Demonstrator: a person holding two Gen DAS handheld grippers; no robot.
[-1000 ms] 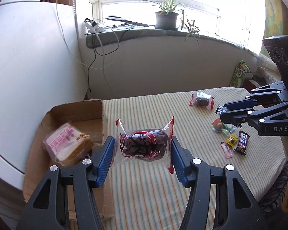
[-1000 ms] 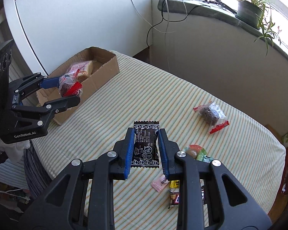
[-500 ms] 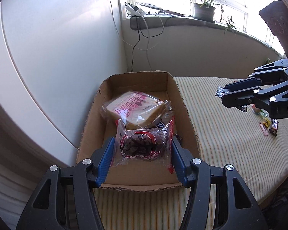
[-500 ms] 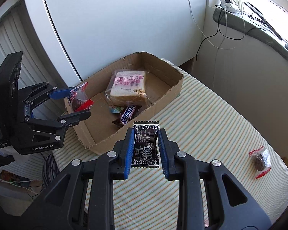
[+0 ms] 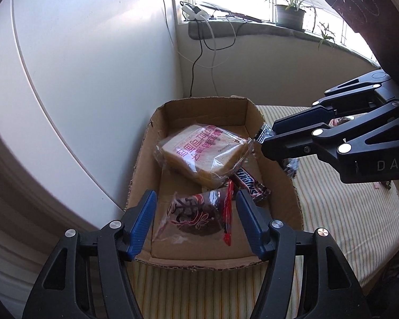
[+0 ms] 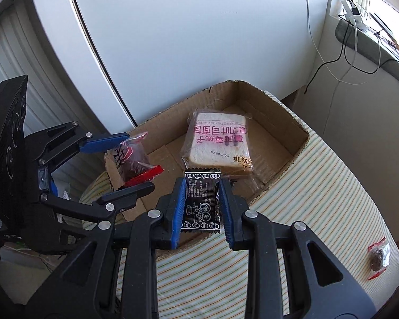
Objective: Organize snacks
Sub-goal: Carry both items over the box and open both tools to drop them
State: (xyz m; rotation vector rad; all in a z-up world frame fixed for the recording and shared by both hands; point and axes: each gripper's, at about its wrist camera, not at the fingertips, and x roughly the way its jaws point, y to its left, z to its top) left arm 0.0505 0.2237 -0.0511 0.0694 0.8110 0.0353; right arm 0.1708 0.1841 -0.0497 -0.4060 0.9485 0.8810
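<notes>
left hand-held gripper [image 5: 195, 220] spread — red-edged snack [image 5: 199, 216] loose | right [image 6: 202, 203] pinching black packet [image 6: 201, 202] — upright

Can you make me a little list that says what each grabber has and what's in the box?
left gripper: open, red-edged snack bag loose between its fingers, over the box
right gripper: shut on black candy packet
cardboard box: holds wrapped bread and Snickers bar
striped tablecloth: another red-edged snack lies on it
</notes>
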